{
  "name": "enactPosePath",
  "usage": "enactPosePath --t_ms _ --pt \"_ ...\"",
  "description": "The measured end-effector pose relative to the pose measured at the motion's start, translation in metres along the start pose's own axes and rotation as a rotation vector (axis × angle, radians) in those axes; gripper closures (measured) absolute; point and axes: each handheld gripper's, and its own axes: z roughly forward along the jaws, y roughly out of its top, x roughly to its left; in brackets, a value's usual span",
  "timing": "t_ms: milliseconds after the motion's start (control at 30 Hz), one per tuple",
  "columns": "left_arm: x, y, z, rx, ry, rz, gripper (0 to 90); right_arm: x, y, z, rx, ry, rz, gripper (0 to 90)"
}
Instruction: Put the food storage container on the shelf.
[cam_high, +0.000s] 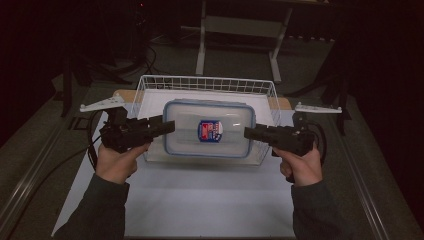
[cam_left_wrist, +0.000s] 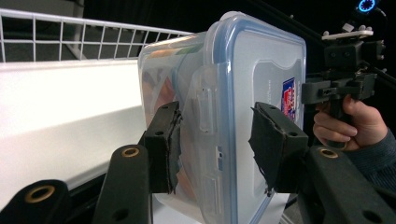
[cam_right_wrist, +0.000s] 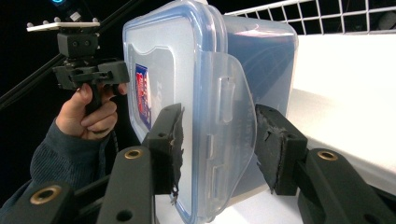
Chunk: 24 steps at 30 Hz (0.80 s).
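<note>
A lidded plastic box (cam_high: 208, 129) is held level between left tongs (cam_high: 167, 126) and right tongs (cam_high: 248, 132), each clamped on a short end, above the wire basket (cam_high: 150, 85).

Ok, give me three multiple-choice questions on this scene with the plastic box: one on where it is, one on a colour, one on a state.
1. Where is the food container?
A. over the wire basket
B. on the floor
C. under the table

2. What colour is the seal around its lid?
A. red
B. blue
C. green

3. How are the two short ends of the container held?
A. both free
B. one gripper only
C. left gripper and right gripper each straddle an end

Answers: 1 A, the high view shows it above the basket. 2 B, a blue band rims the clear lid. 3 C, each gripper view shows jaws either side of a latch flap.
</note>
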Motion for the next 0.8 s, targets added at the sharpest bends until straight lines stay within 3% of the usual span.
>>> enactPosePath --t_ms 300,533,567,800 --pt "0.010 0.017 0.012 0.005 0.018 -0.008 52.8 -0.012 0.017 0.006 -0.005 -0.018 0.019 52.5" --pt "0.025 0.025 0.024 0.011 0.026 -0.054 52.5 -0.025 0.026 0.016 0.019 -0.050 0.056 51.8" --pt "0.030 0.026 0.029 0.018 0.033 -0.076 52.5 -0.029 0.028 0.018 0.021 -0.051 0.068 51.6" --pt "0.042 0.027 0.039 0.038 0.059 -0.111 52.5 -0.046 0.034 0.029 0.040 -0.074 0.125 50.1"
